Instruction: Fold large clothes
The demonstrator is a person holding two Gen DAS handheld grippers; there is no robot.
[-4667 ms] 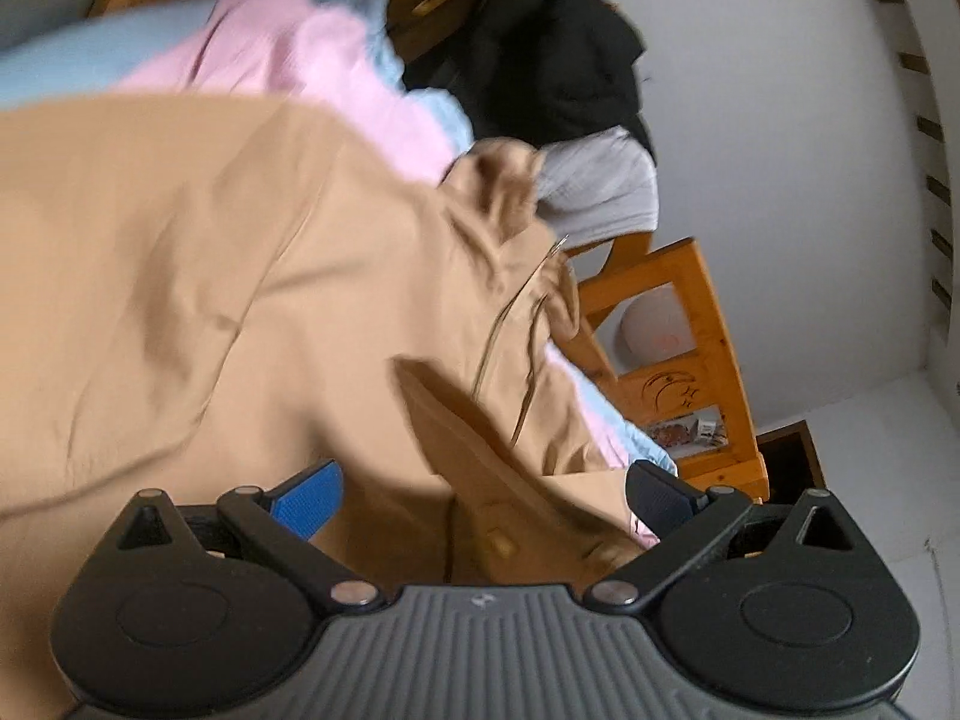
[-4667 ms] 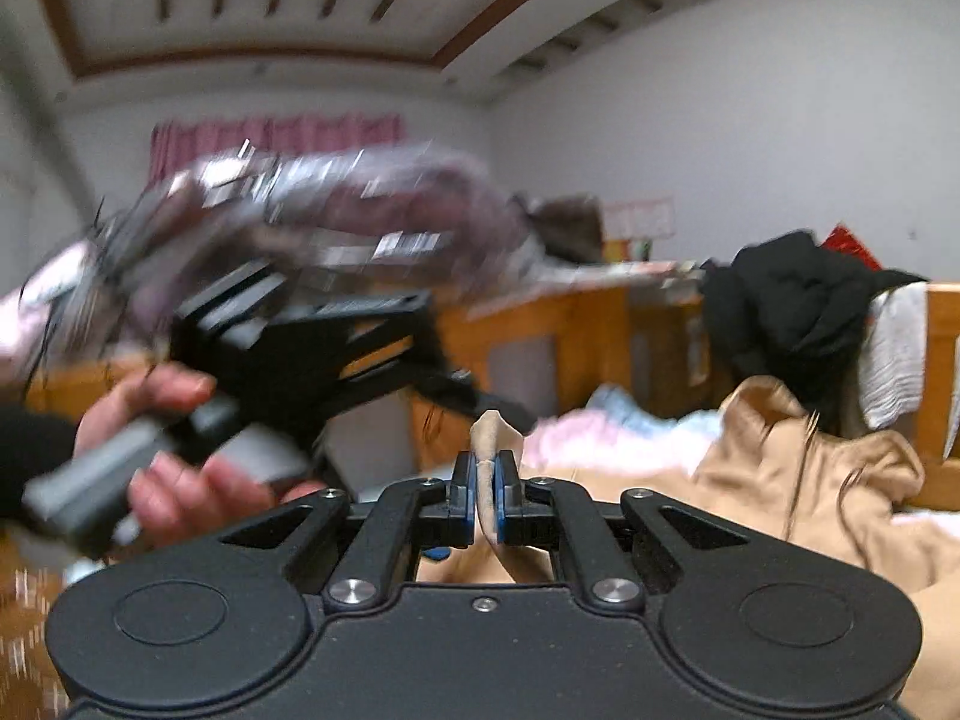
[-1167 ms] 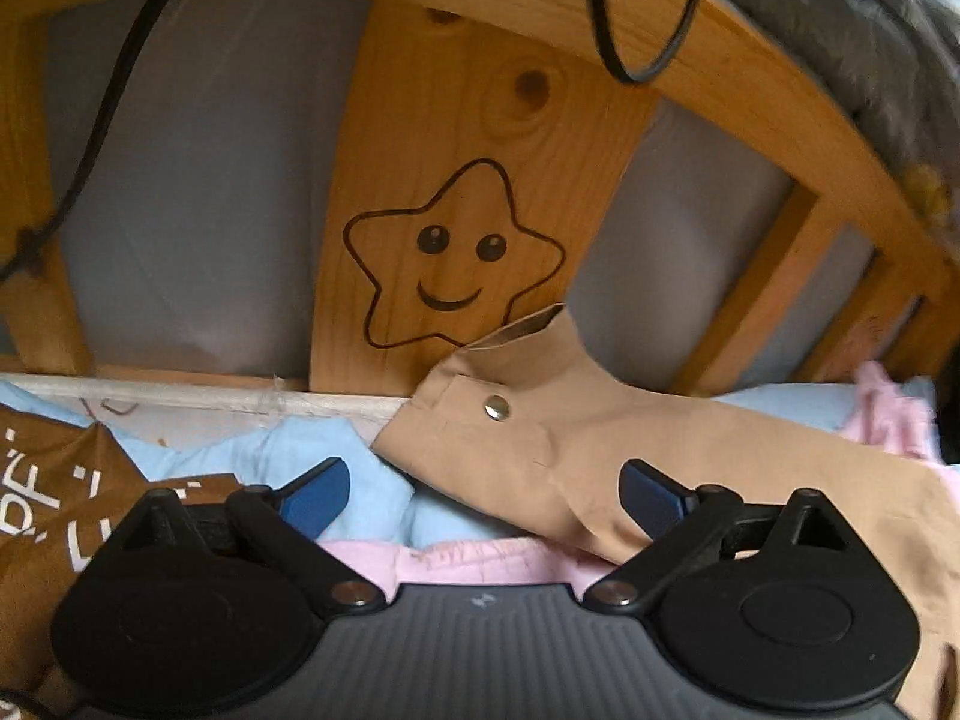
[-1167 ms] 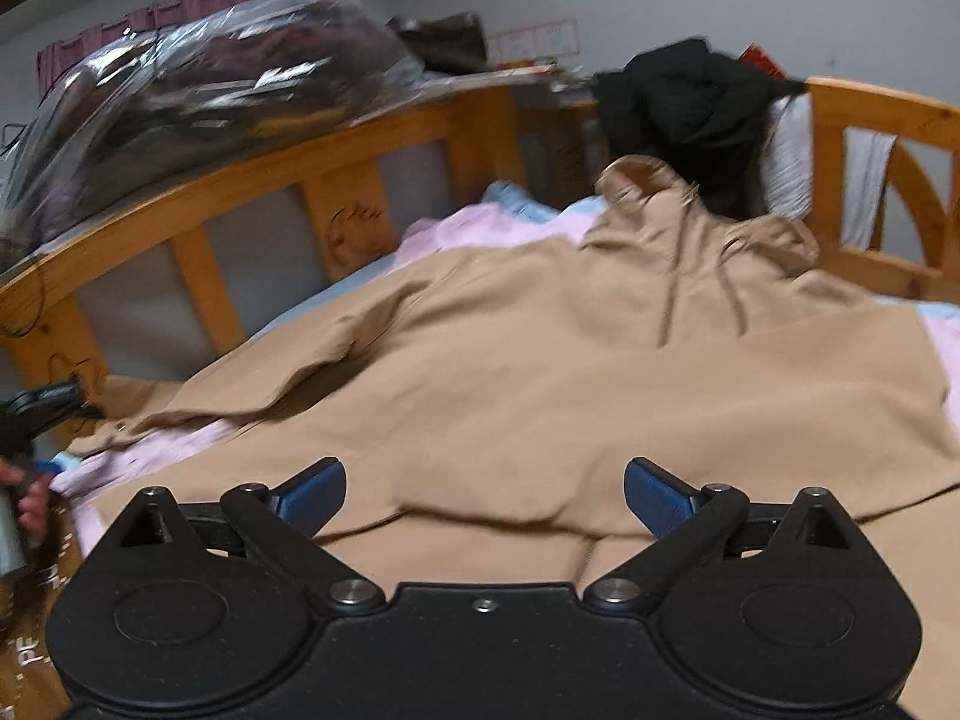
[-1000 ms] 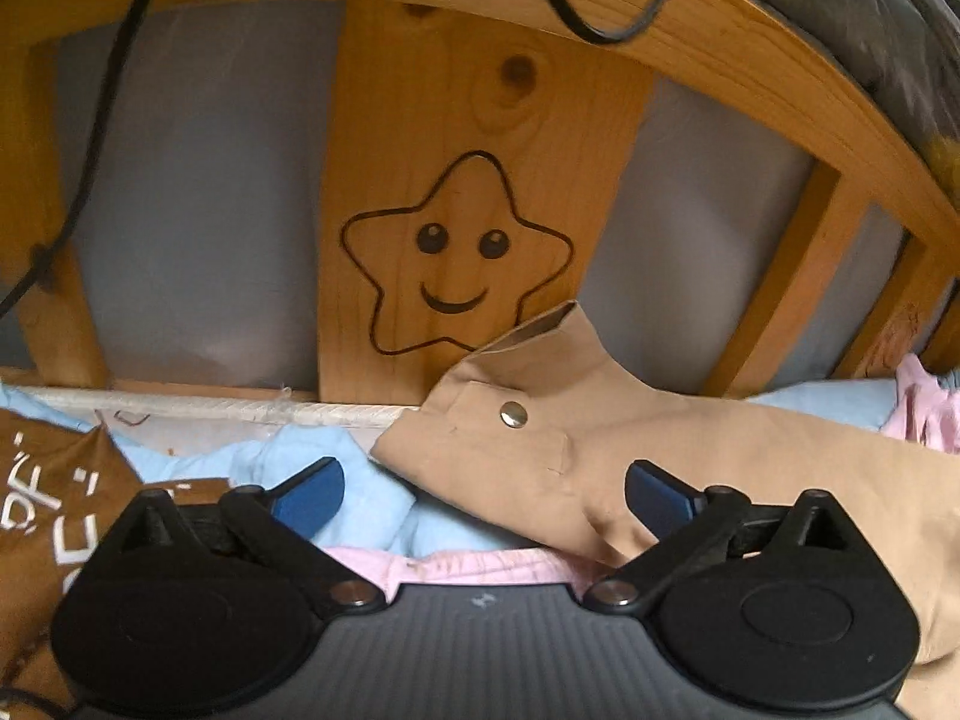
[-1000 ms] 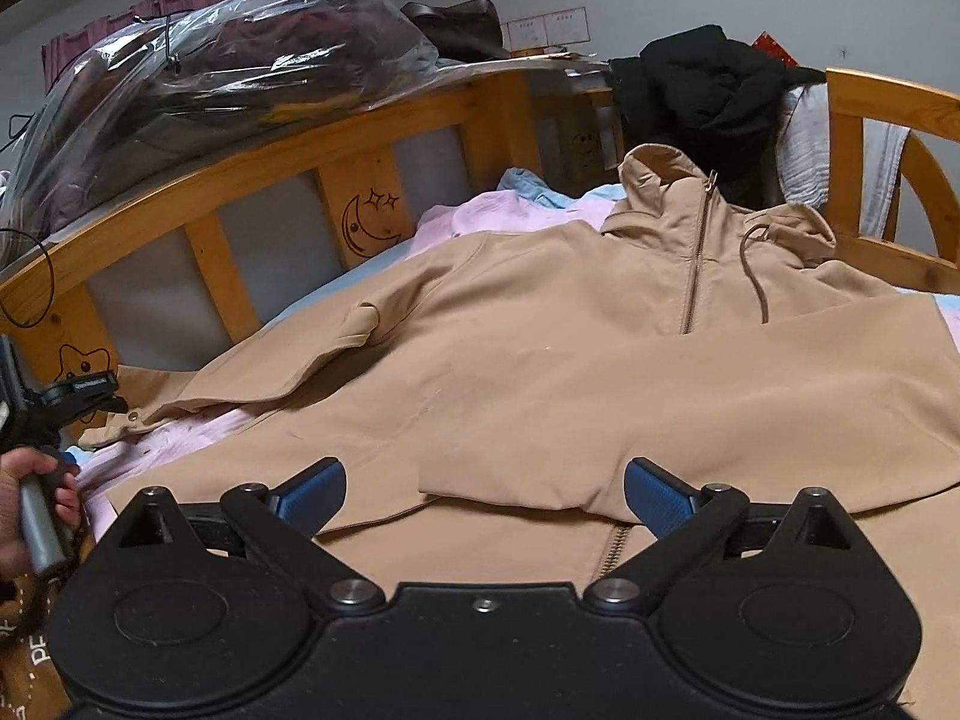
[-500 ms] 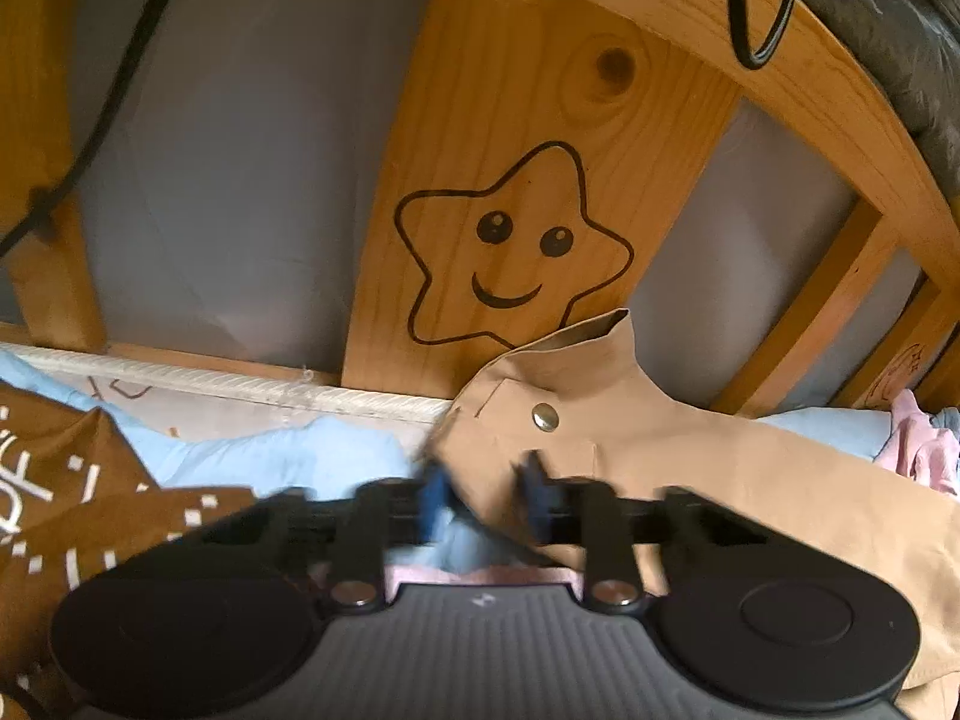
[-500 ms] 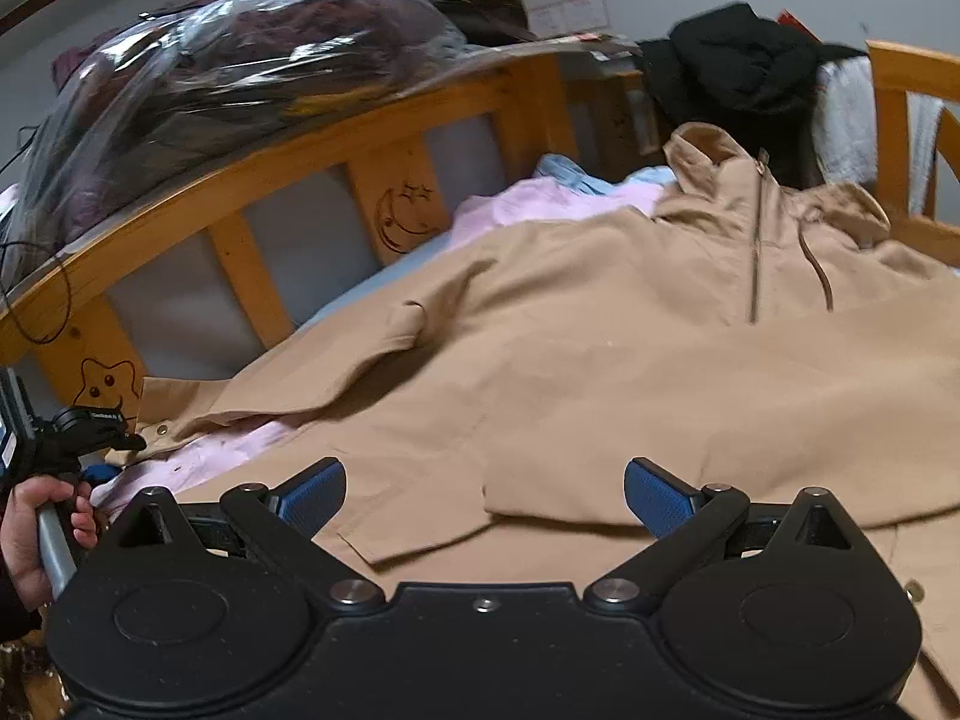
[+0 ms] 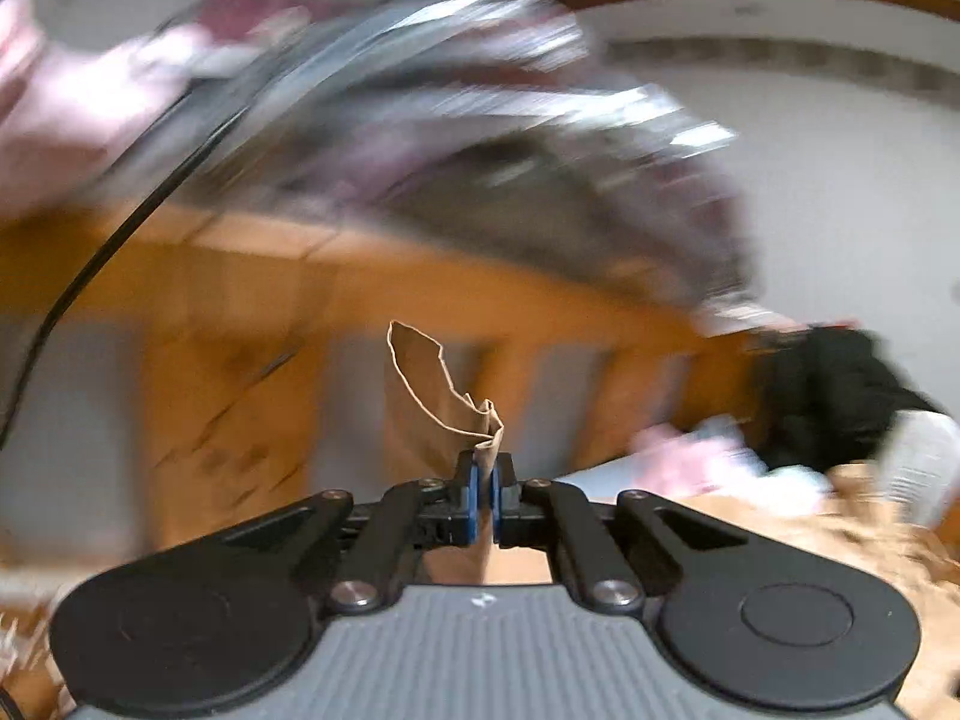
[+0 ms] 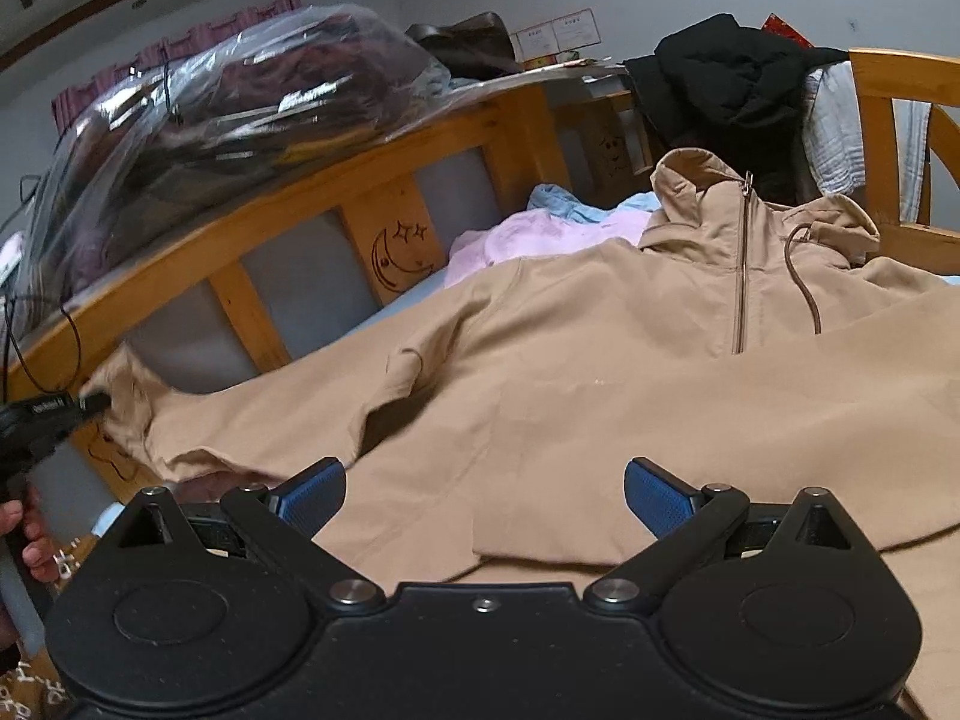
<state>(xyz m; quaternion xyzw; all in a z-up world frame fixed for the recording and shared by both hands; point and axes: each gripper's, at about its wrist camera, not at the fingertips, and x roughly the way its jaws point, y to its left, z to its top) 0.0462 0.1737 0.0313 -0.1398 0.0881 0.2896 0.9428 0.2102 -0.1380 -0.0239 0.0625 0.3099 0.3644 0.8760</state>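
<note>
- The tan jacket (image 10: 600, 396) lies spread on the bed, filling the middle and right of the right wrist view. Its long axis runs from the lower foreground up to the collar (image 10: 696, 180) at the upper right, with the zipper (image 10: 743, 264) running along that line.
- One sleeve (image 10: 252, 414) stretches from the jacket's body toward the left edge of the frame, beside the wooden bed rail (image 10: 336, 192).
- The left gripper (image 9: 483, 492) has its jaws pressed together on the sleeve cuff (image 9: 432, 402), which stands up crumpled above the blue pads (image 9: 474, 495) in the centre of the blurred left wrist view.
- In the right wrist view that gripper (image 10: 90, 403) shows at the left edge, at the sleeve's end, with a hand (image 10: 24, 534) below it.
- The right gripper (image 10: 485, 498) is spread wide over the jacket's lower front, nothing between its pads.
</note>
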